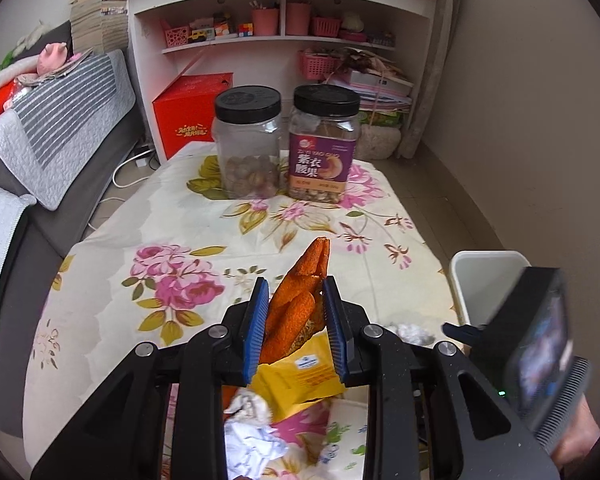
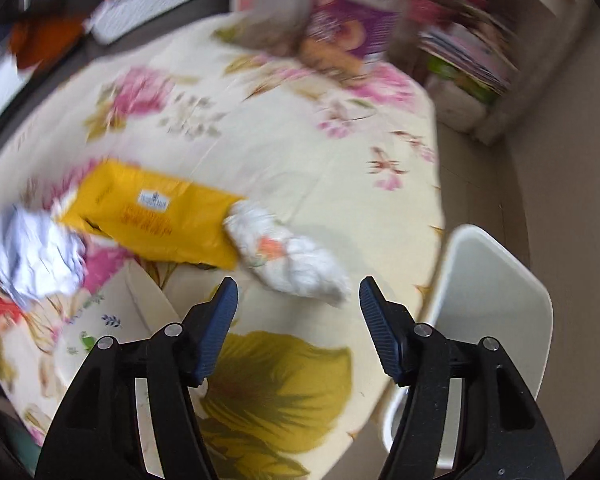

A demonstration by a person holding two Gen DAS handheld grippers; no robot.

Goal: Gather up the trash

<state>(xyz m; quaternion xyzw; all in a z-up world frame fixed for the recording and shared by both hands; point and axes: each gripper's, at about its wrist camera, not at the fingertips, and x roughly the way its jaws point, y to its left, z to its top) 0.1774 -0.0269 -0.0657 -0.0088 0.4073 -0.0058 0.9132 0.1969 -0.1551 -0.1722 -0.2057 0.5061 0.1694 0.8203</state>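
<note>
A low table covered in a cream floral tablecloth (image 1: 204,224) fills both wrist views. In the left wrist view, the left gripper (image 1: 296,300) has its blue pads closed narrowly on a piece of orange peel (image 1: 300,300), which sticks up past the fingertips toward 12 o'clock. Beneath that gripper, toward 6 o'clock, lie a yellow snack packet (image 1: 300,376) and a crumpled white paper ball (image 1: 252,436). At the far end of the table, toward 12 o'clock, stand two black-lidded plastic jars side by side: a clear jar (image 1: 248,144) on the left and a purple-labelled nut jar (image 1: 324,148) on the right. A white trash bin (image 1: 484,276) sits off the table's edge at 3 o'clock, partly behind the right gripper's housing.

The right wrist view is blurred. The right gripper (image 2: 298,292) has its jaws standing wide with nothing between them (they hang over the cloth). Just beyond its fingertips, at 12 o'clock, lies a crumpled white tissue wad (image 2: 288,252), touching the same yellow packet at 10 o'clock. The bin is at 4 o'clock.
</note>
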